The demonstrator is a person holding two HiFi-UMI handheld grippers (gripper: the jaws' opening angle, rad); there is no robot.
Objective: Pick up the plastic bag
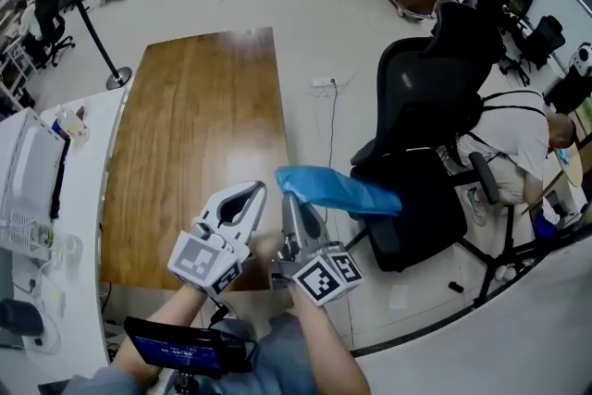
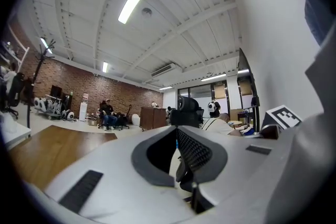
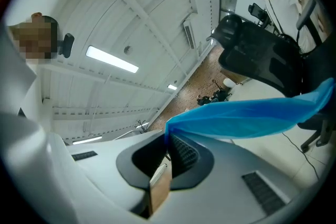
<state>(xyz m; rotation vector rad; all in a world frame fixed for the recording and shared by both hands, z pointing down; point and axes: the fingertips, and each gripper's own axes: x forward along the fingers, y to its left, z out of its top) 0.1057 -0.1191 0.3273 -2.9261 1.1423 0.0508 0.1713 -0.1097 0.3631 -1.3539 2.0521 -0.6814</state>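
The blue plastic bag [image 1: 340, 191] hangs in the air off the right edge of the wooden table [image 1: 194, 134], stretching rightwards in front of a black chair. My right gripper [image 1: 288, 199] is shut on the bag's left end. In the right gripper view the bag [image 3: 247, 118] runs from the closed jaw tips [image 3: 168, 136] out to the right. A tan strip [image 3: 160, 191] shows in the hollow behind those jaws. My left gripper [image 1: 253, 191] is just left of the right one, over the table's near right corner, and holds nothing. Its jaws meet at the tips [image 2: 176, 128].
A black office chair [image 1: 425, 134] stands close on the right, with a seated person [image 1: 518, 139] behind it. A white desk [image 1: 28, 180] with clutter is at the left. A stanchion post [image 1: 100, 51] stands beyond the table. A dark device [image 1: 185, 349] is at my waist.
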